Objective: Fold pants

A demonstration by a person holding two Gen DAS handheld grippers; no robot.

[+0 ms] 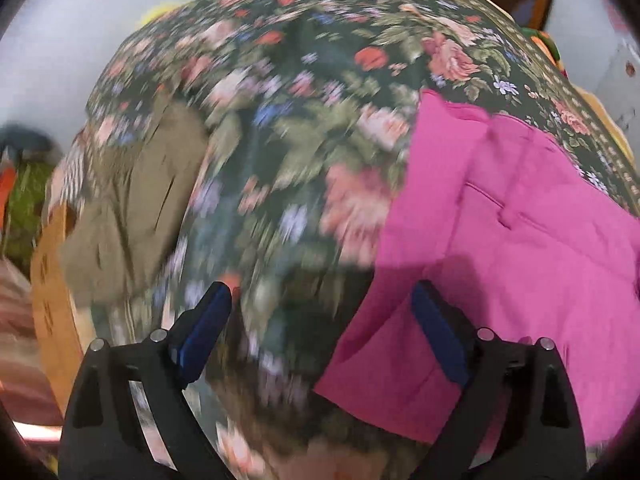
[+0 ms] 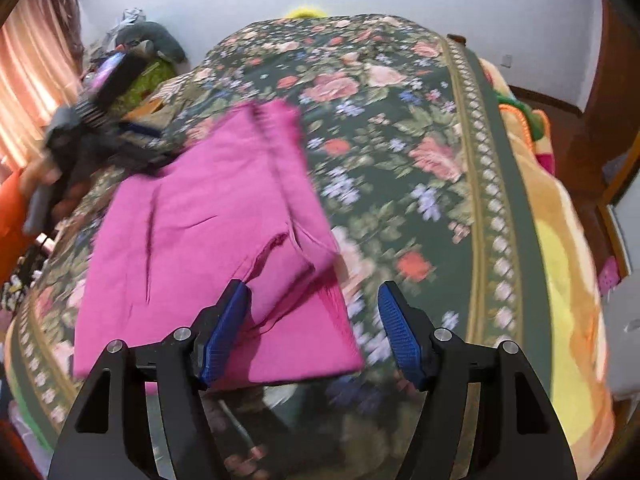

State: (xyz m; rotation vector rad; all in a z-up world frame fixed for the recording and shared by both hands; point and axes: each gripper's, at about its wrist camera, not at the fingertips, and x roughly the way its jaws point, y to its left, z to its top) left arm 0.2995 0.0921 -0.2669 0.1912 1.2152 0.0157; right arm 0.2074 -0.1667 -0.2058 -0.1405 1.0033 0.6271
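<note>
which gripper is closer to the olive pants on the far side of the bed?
Left. The left gripper hangs open over the floral bedspread between the olive pants and the pink pants. The right gripper is open at the pink pants' near edge, farther away.

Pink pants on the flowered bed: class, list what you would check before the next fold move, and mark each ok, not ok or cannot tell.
1. Pink pants lie flat on the bedspread: ok.
2. Left gripper open, holding nothing: ok.
3. Right gripper open, over the near edge of the pants: ok.
4. Olive garment lies apart from the pants: ok.
5. Fold finished: cannot tell.
</note>
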